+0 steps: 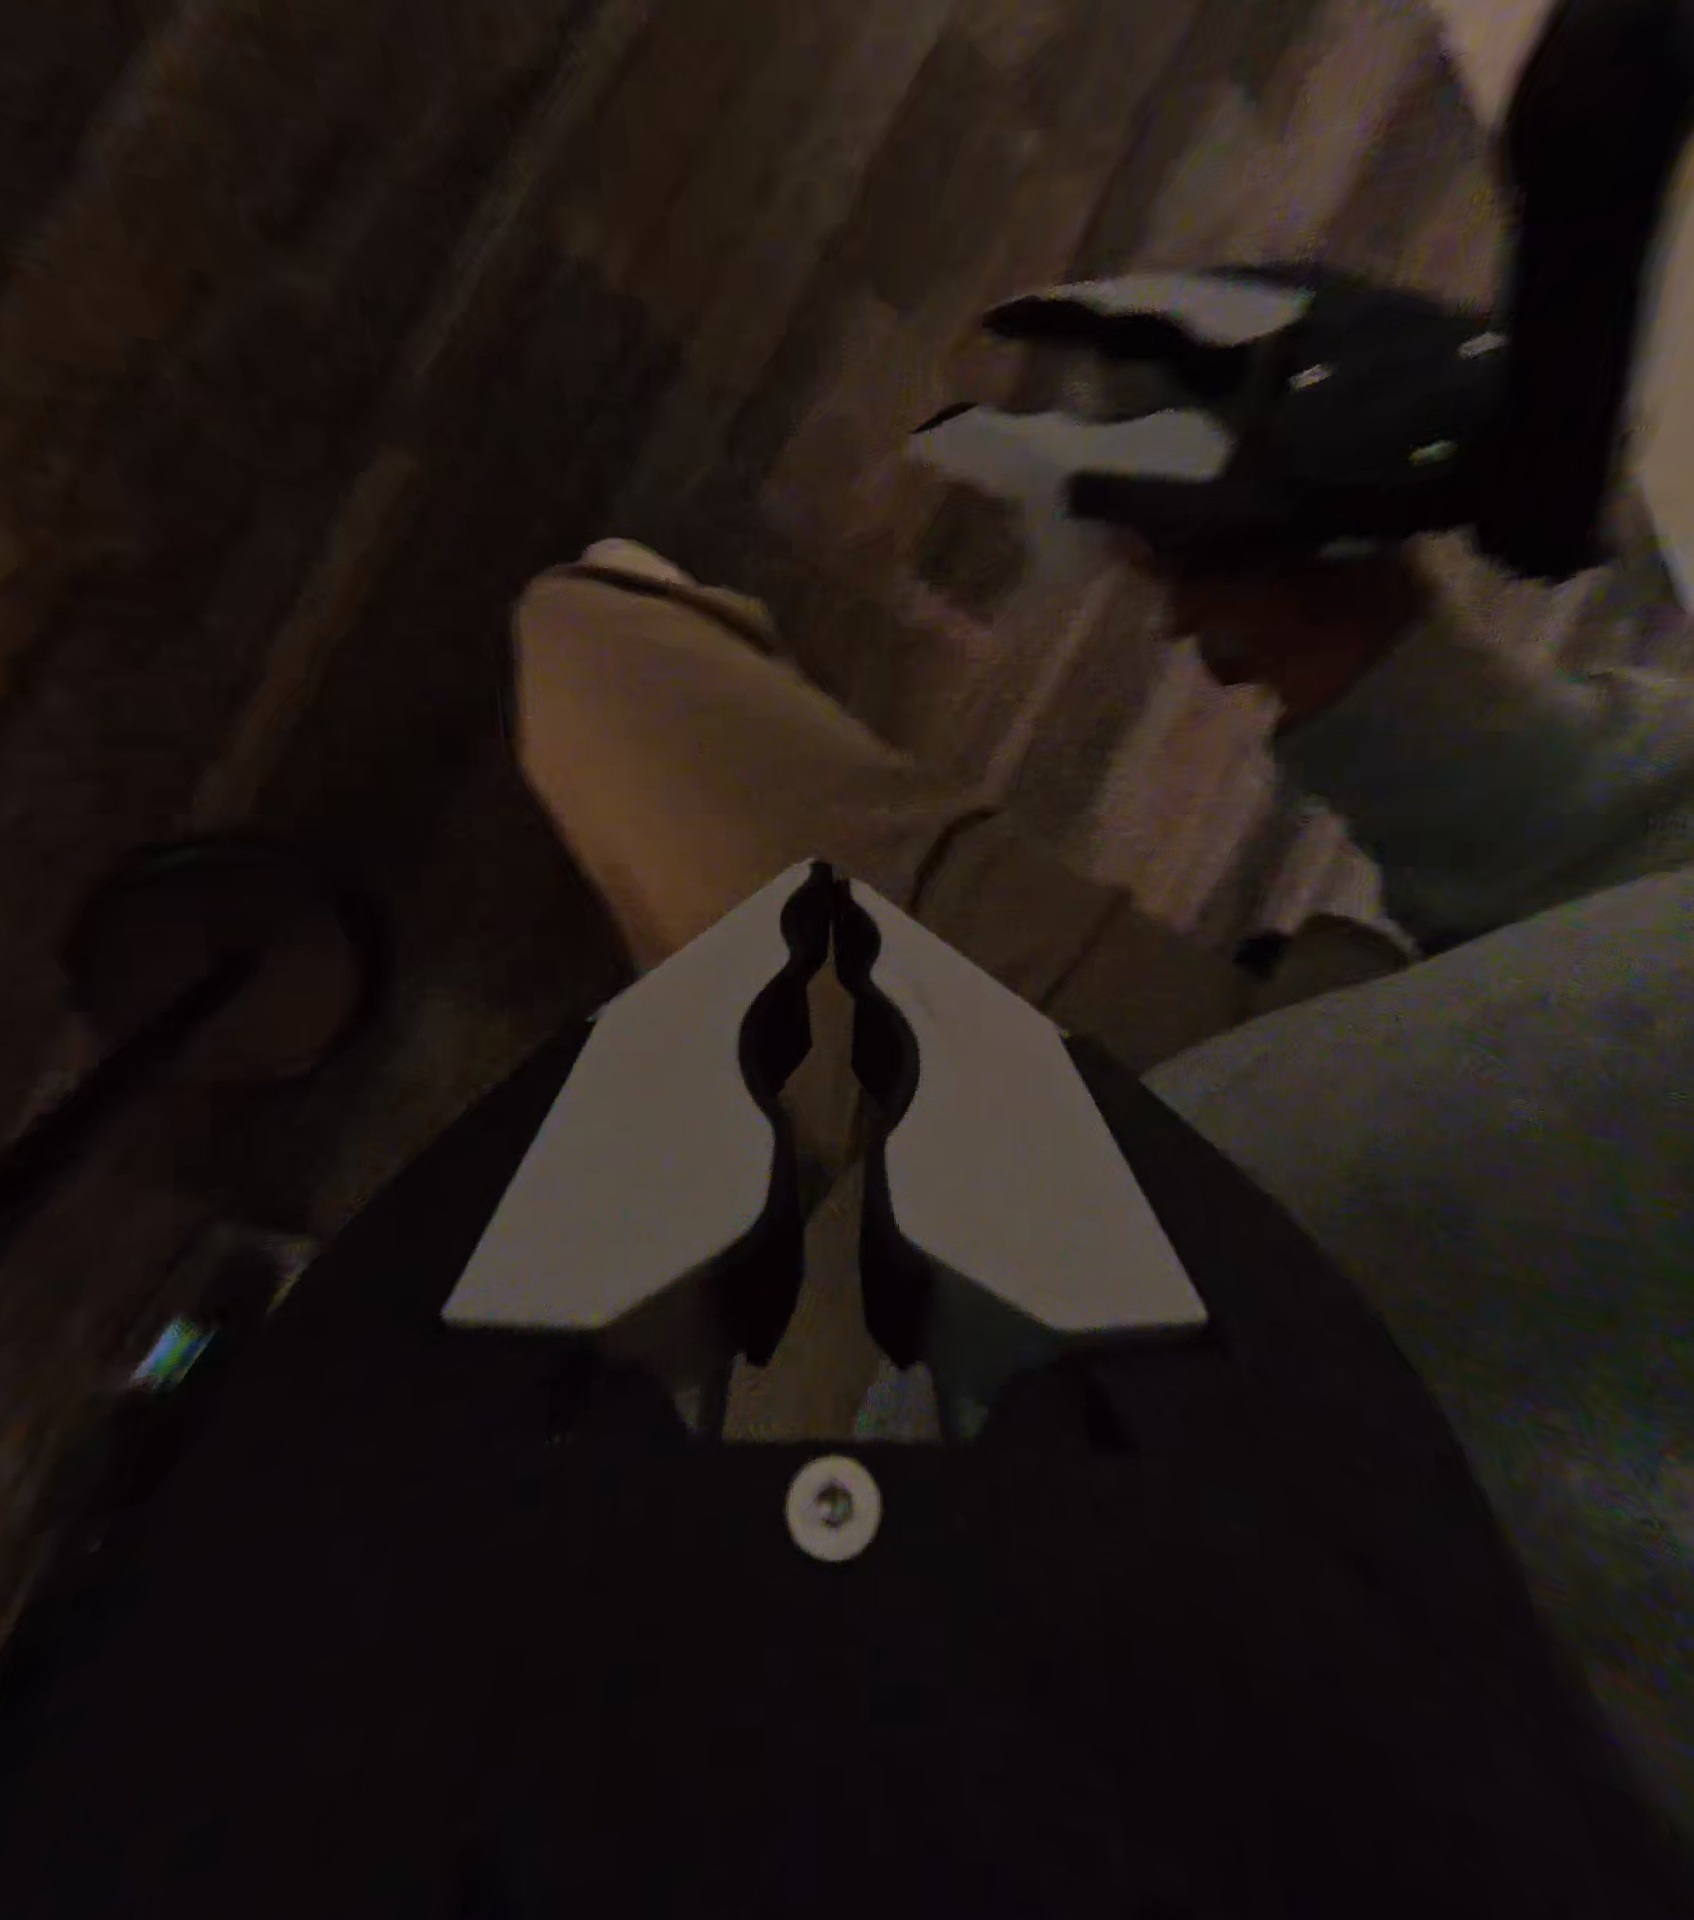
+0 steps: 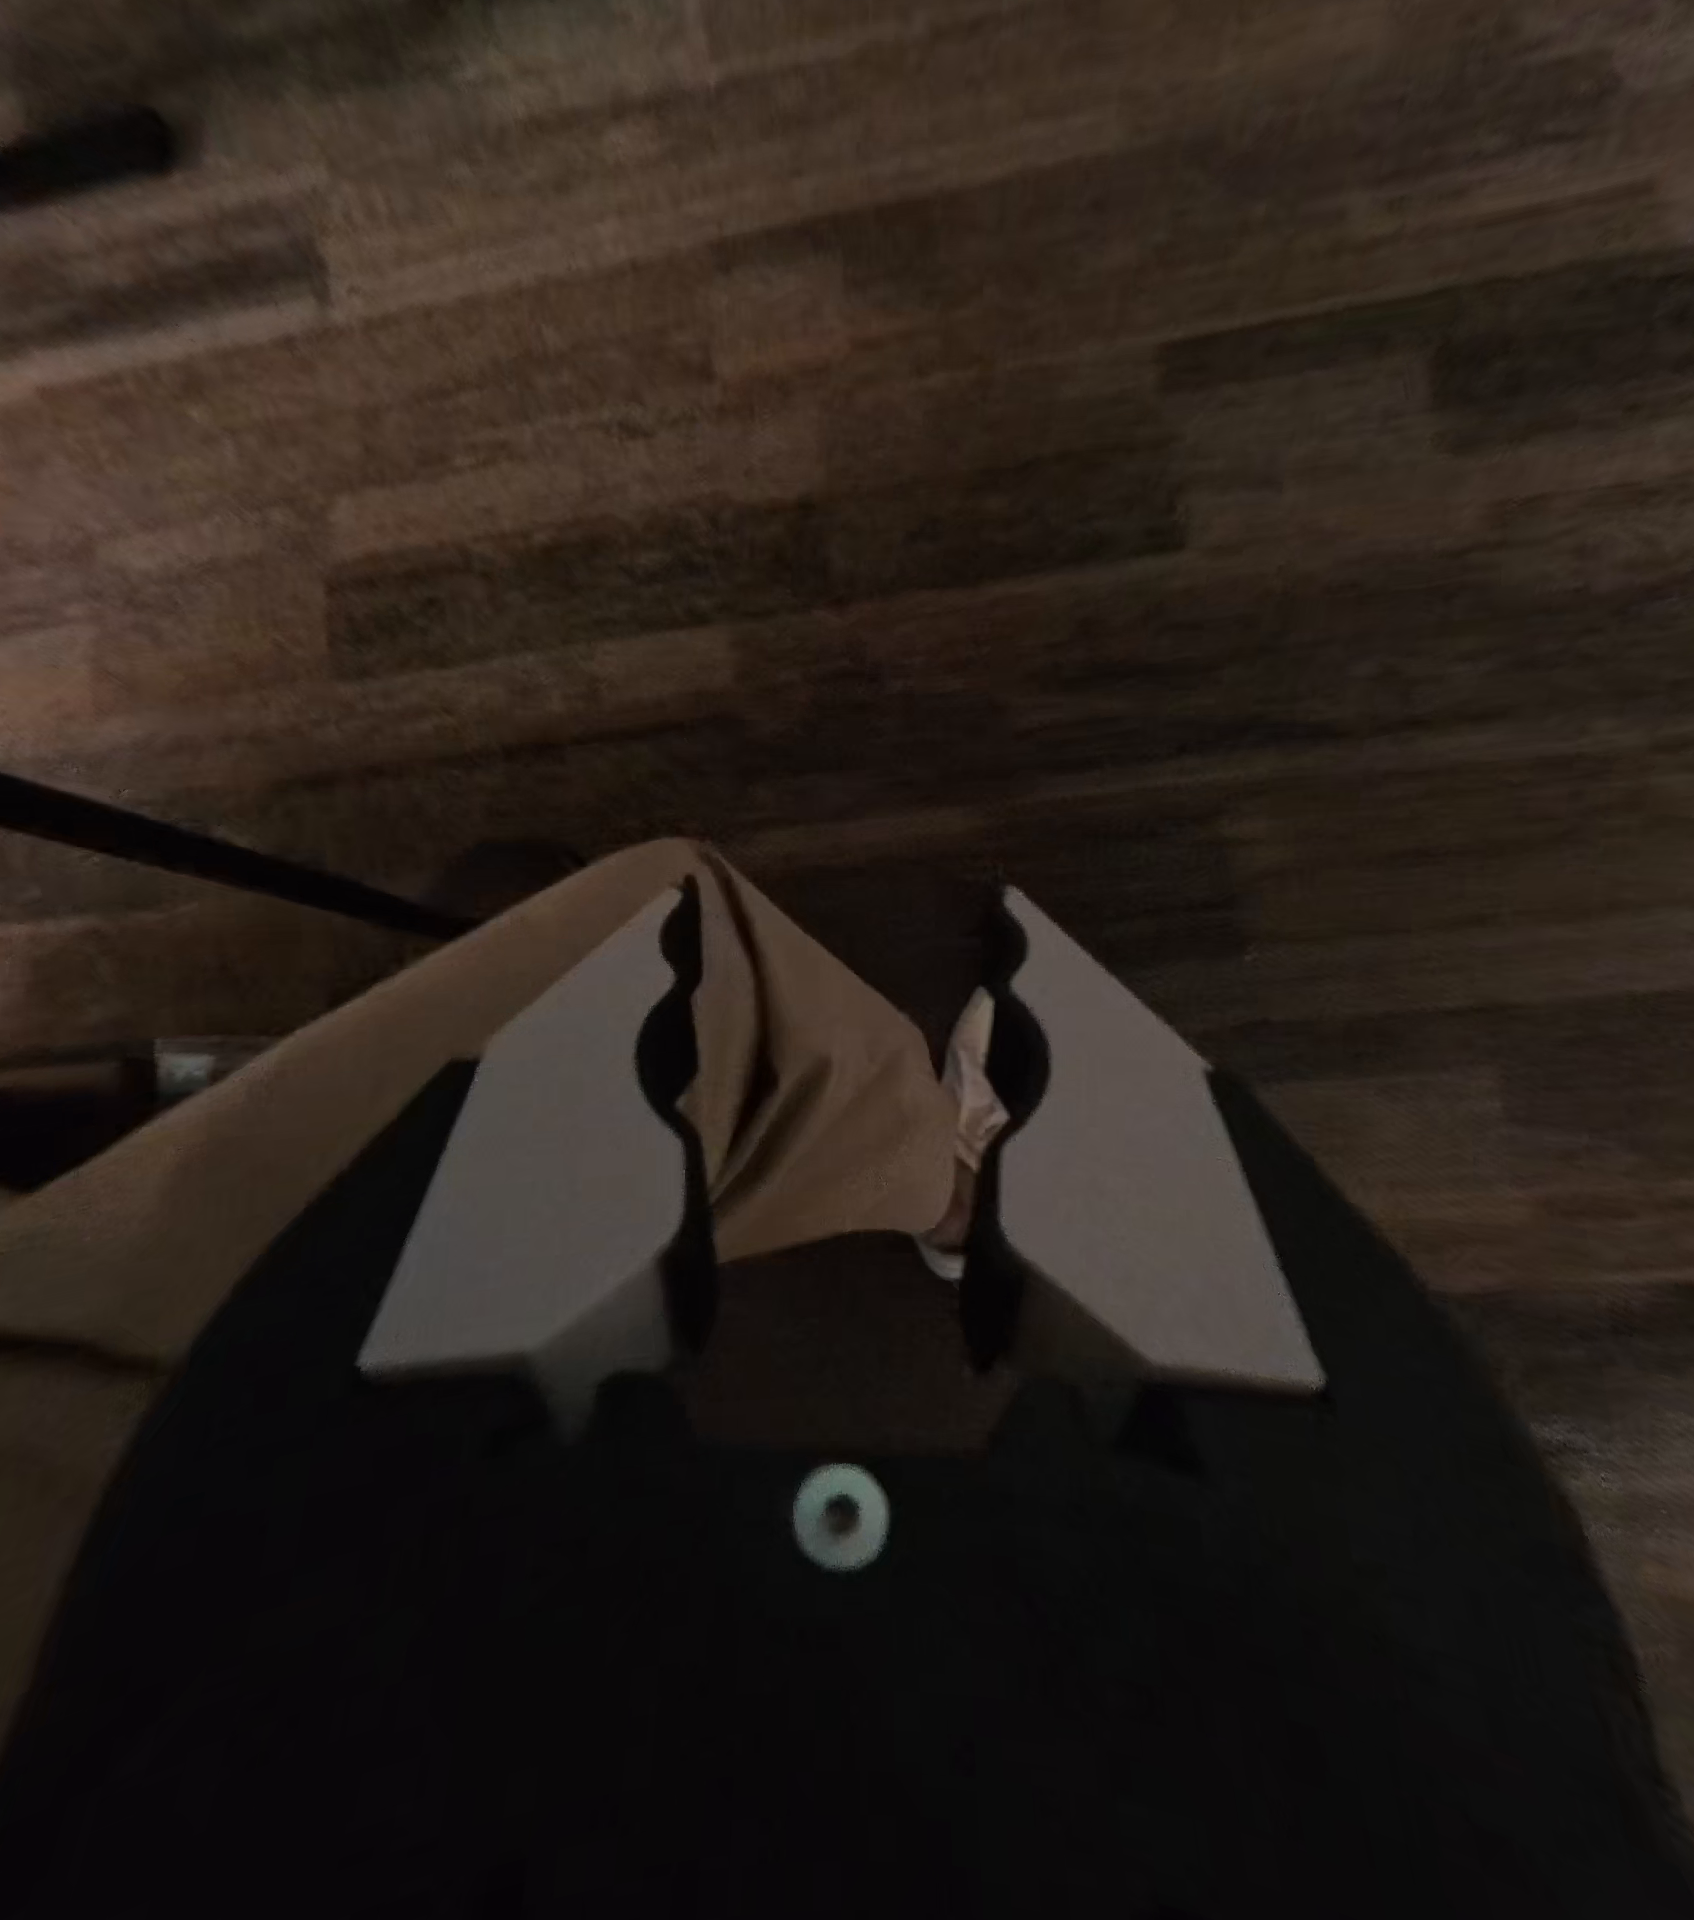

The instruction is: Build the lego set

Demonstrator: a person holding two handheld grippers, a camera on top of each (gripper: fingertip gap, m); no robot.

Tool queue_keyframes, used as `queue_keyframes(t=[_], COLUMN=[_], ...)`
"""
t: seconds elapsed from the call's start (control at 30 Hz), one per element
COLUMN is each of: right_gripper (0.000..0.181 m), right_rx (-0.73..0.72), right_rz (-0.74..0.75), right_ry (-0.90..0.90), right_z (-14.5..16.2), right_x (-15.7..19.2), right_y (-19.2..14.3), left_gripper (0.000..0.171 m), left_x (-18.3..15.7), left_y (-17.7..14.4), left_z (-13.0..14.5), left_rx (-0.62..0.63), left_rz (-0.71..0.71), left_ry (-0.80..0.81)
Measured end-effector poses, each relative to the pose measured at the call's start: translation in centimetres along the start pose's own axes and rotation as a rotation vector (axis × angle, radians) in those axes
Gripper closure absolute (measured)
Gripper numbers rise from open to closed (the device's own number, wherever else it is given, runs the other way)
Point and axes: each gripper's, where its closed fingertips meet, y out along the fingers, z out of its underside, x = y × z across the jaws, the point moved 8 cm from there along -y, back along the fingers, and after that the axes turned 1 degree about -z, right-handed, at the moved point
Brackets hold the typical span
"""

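My left gripper [image 1: 827, 883] has its tips pressed together on nothing. My right gripper [image 2: 843, 904] stands spread wide, empty; in the left wrist view it shows blurred, farther off [image 1: 1030, 405]. That makes two grippers, and no lego piece shows in either view. One tan trouser leg [image 2: 801, 1091] lies under the right gripper, and grey cloth [image 1: 1497, 1143] sits beside the left. Beyond is dim wood-plank floor [image 2: 926, 468], smeared by motion.
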Motion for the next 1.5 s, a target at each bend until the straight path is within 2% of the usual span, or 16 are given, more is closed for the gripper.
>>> queue_keyframes(t=[0.17,0.27,0.37,0.47,0.57,0.67,0.77,0.8,0.87,1.0,1.1,1.2,1.3,1.37,1.43,1.5], right_gripper=[0.128,0.129,0.136,0.141,0.137,0.131,0.147,0.155,0.158,0.151,0.141,0.14,0.137,0.12,0.12,0.124], right_rx=[-0.116,-0.206,-0.18,-0.197,-0.163,-0.048,-0.029,-0.012,0.013,0.21,0.331,0.381,0.416,0.448,0.55,0.643], right_rz=[-0.173,-0.307,-0.51,-0.711,-0.798,-0.952,-1.107,-1.119,-1.127,-1.096,-1.087,-1.091,-1.119,-1.097,-1.077,-1.108], right_ry=[-0.16,-0.313,-0.341,-0.446,-0.741,-1.065,-1.284,-1.345,-1.404,-1.431,-1.479,-1.582,-1.668,-1.646,-1.662,-1.716], right_z=[-14.8,-25.1,-36.3,-44.1,-48.0,-49.2,-49.0,-48.9,-49.4,-48.8,-44.9,-37.3,-26.3,-18.4,-10.8,-4.2], right_x=[-4.4,-2.2,5.1,14.7,24.6,34.1,42.7,46.1,53.1,66.8,77.7,88.9,99.9,106.3,110.8,113.5], right_y=[0.2,3.7,8.0,10.1,14.3,20.3,28.3,30.7,34.9,42.9,51.7,63.9,78.2,87.2,94.4,99.4], left_gripper=[0.171,0.17,0.171,0.17,0.162,0.161,0.164,0.166,0.165,0.151,0.139,0.137,0.137,0.142,0.145,0.146], left_x=[0.2,2.9,6.3,9.8,14.9,21.4,27.6,28.7,30.3,33.1,36.6,42.4,50.7,57.0,63.4,68.9], left_y=[-4.8,-8.1,-12.1,-17.3,-20.5,-22.2,-24.6,-25.7,-28.2,-32.9,-32.5,-28.9,-23.7,-20.6,-18.8,-18.4], left_z=[-10.9,-15.9,-19.2,-18.8,-16.3,-13.4,-8.5,-7.1,-5.5,-1.9,2.1,7.3,12.4,15.0,16.0,16.8], left_rx=[-0.046,-0.173,-0.351,-0.52,-0.603,-0.775,-0.951,-0.997,-1.069,-1.055,-1.046,-1.105,-1.196,-1.183,-1.175,-1.123], left_rz=[-0.198,-0.348,-0.309,-0.349,-0.421,-0.399,-0.596,-0.652,-0.706,-0.782,-0.719,-0.764,-0.727,-0.586,-0.314,-0.106], left_ry=[-0.043,-0.112,-0.344,-0.541,-0.747,-0.976,-1.214,-1.275,-1.375,-1.61,-1.826,-2.06,-2.346,-2.554,-2.694,-2.782])
